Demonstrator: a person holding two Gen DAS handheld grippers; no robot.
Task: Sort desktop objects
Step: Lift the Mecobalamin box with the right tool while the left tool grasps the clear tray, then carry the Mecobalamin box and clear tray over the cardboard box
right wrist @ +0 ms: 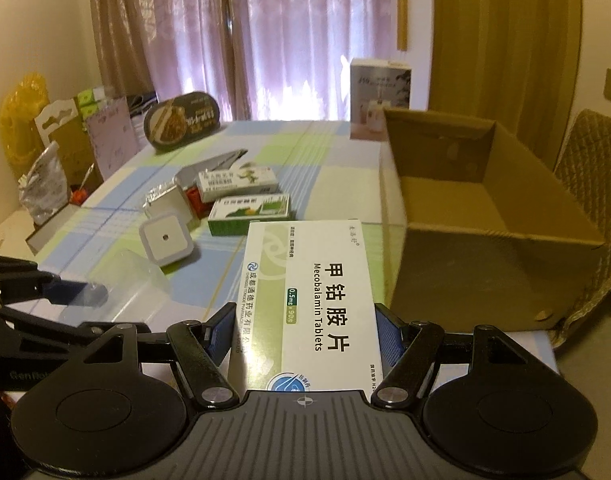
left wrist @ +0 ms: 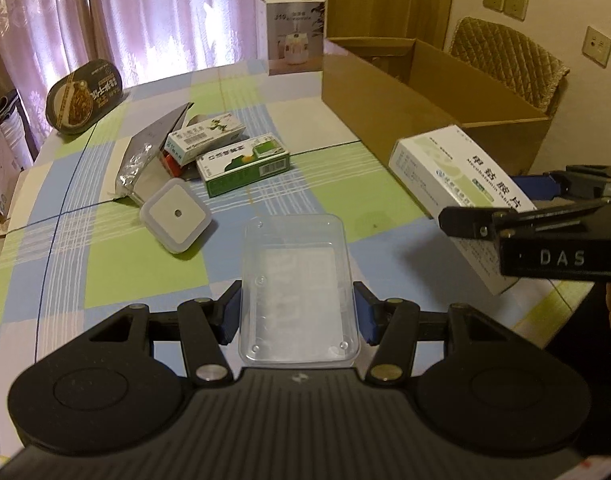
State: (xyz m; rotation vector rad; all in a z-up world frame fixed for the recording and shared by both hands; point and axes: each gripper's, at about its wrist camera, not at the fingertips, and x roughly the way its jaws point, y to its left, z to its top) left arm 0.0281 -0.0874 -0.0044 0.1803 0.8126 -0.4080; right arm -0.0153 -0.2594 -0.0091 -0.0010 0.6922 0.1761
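My left gripper [left wrist: 297,312] is shut on a clear plastic container [left wrist: 297,276], its blue pads pressing the container's two long sides low over the checked tablecloth [left wrist: 137,264]. My right gripper [right wrist: 304,332] is shut on a white Mecobalamin tablet box [right wrist: 325,280], held flat and pointing forward. In the left wrist view the tablet box [left wrist: 445,168] hangs just in front of the near corner of an open cardboard box [left wrist: 385,112]. The right wrist view shows the cardboard box [right wrist: 485,248] to the right, with nothing visible inside it.
A white square night light [left wrist: 177,216], a green medicine box [left wrist: 241,166], a white-and-green carton [left wrist: 205,136] and a silver pouch [left wrist: 145,156] lie clustered mid-table. A black oval food package [left wrist: 83,96] and a humidifier box [left wrist: 293,36] stand at the far edge. A quilted chair [left wrist: 513,60] stands behind the cardboard box.
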